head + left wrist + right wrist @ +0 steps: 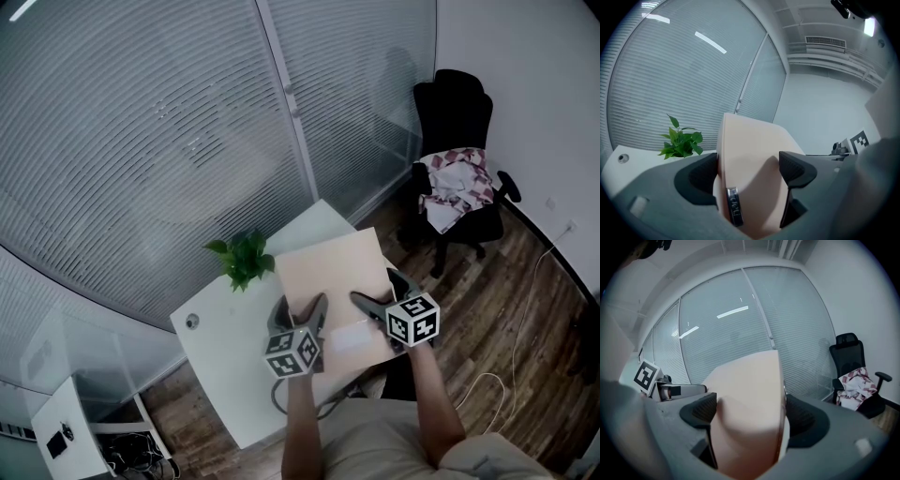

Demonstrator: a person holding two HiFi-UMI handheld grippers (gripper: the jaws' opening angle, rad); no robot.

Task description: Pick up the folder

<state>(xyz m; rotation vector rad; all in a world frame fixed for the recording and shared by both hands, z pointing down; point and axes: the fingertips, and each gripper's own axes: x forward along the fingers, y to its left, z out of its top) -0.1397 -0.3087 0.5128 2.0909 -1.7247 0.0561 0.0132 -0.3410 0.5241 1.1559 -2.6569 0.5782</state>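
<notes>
Pale folder [330, 272] pinched by both tongs over the white surface [220, 366].
A potted plant [244, 260] stands at left; the left tongs [302, 309] clamp the folder's near-left edge, the right tongs [380, 295] its near-right edge — far end tilted upward — with a black chair [457, 112] well apart at right.

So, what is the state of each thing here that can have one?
folder: closed, held at its near edge by both grippers.
left gripper: shut on folder.
right gripper: shut on folder.
chair: patterned cloth lying on it.
plant: upright on table.
</notes>
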